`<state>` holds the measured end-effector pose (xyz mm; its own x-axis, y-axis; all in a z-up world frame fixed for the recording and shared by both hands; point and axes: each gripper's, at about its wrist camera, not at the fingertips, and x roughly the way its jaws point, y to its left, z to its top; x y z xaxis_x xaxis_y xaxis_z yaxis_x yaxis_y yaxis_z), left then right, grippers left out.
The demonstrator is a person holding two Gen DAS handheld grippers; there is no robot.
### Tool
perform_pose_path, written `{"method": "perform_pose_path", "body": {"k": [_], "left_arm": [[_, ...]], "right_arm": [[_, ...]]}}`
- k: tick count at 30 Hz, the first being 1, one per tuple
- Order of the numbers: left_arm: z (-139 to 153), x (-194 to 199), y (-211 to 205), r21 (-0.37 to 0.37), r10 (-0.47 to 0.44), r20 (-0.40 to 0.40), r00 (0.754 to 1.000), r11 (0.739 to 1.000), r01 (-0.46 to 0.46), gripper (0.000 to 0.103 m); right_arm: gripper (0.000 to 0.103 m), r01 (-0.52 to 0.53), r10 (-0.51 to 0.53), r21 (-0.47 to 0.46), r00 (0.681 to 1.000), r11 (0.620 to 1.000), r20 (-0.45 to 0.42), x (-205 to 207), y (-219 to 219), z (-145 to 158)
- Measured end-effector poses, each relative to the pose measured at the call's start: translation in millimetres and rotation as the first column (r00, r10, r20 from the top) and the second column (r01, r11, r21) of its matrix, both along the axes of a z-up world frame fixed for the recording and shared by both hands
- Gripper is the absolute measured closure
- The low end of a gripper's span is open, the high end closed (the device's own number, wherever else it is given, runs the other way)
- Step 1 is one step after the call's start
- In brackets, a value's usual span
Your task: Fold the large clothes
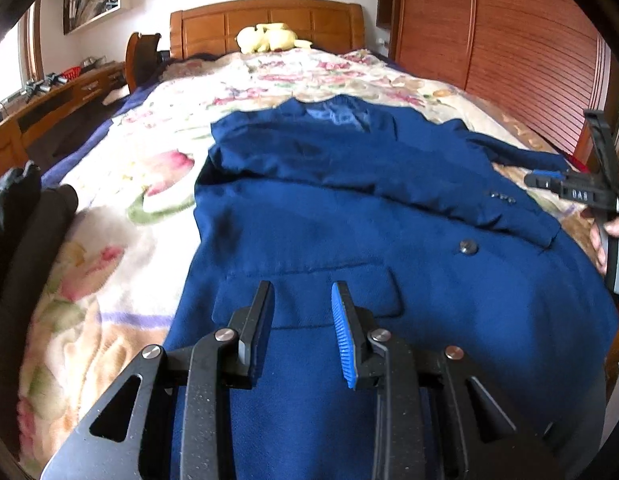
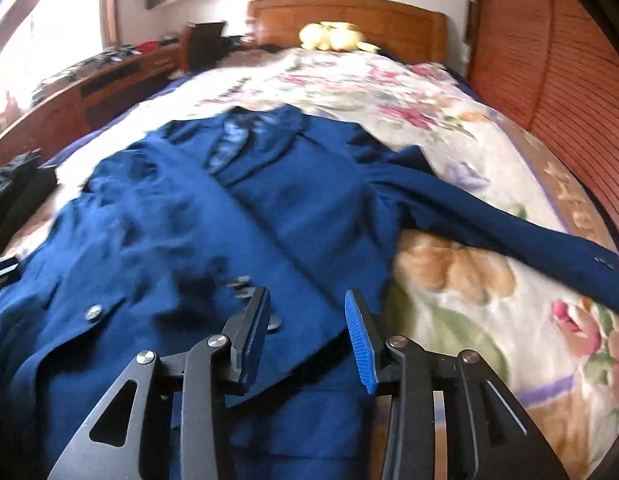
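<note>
Two claws hang over a navy blazer (image 1: 349, 208) spread face-up on the bed (image 1: 121, 248), collar far, hem nearest, so its long axis runs straight ahead of both claws toward the headboard (image 1: 265, 20).

Left claw (image 1: 303, 322): jaws apart, nothing btwn them, above the flap pocket (image 1: 309, 292) near the hem. The left sleeve (image 1: 389, 176) is already laid across the chest, ending up and to the right of this claw, cuff buttons showing.

Right claw (image 2: 307, 328): jaws apart, empty, above the lower front edge by the buttons. The other sleeve (image 2: 509, 236) lies stretched out on the floral blanket (image 2: 469, 320), up and to the right of this claw, well apart from the body. Judging by that, the right claw is nearer that sleeve, and the next fold prob. means bringing it inward over the chest, so the grab point sits right & ahead of the right claw.

Writing: in the left wrist view the right claw's body (image 1: 577, 192) carries white letters, approx. "DAS"; not fully sharp. No brand tag legible on the blazer.

A dark garment (image 1: 17, 240) lies far left of the left claw.
</note>
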<state>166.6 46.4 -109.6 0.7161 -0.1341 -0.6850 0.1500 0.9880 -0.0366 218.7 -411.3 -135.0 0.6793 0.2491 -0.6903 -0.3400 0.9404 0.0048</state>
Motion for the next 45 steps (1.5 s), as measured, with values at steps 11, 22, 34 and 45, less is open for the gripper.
{"method": "perform_pose_path", "body": {"k": [11, 22, 34, 45], "left_arm": [[31, -9, -25, 0.008, -0.028, 0.066, 0.997, 1.000, 0.028, 0.072], [38, -12, -47, 0.004, -0.062, 0.083, 0.995, 0.998, 0.062, 0.073], [50, -10, -94, 0.000, -0.173, 0.112, 0.979, 0.985, 0.174, 0.073], [43, -1, -112, 0.010, -0.192, 0.085, 0.978, 0.981, 0.192, 0.072]], "right_arm": [[0.063, -0.140, 0.141, 0.017, 0.987, 0.990, -0.071, -26, 28, -25], [0.063, -0.136, 0.136, 0.010, 0.985, 0.991, -0.105, -18, 27, -41], [0.044, 0.169, -0.167, 0.097, 0.985, 0.981, -0.029, 3, -126, -3], [0.043, 0.509, -0.508, 0.012, 0.861, 0.861, -0.034, 54, -301, -7]]}}
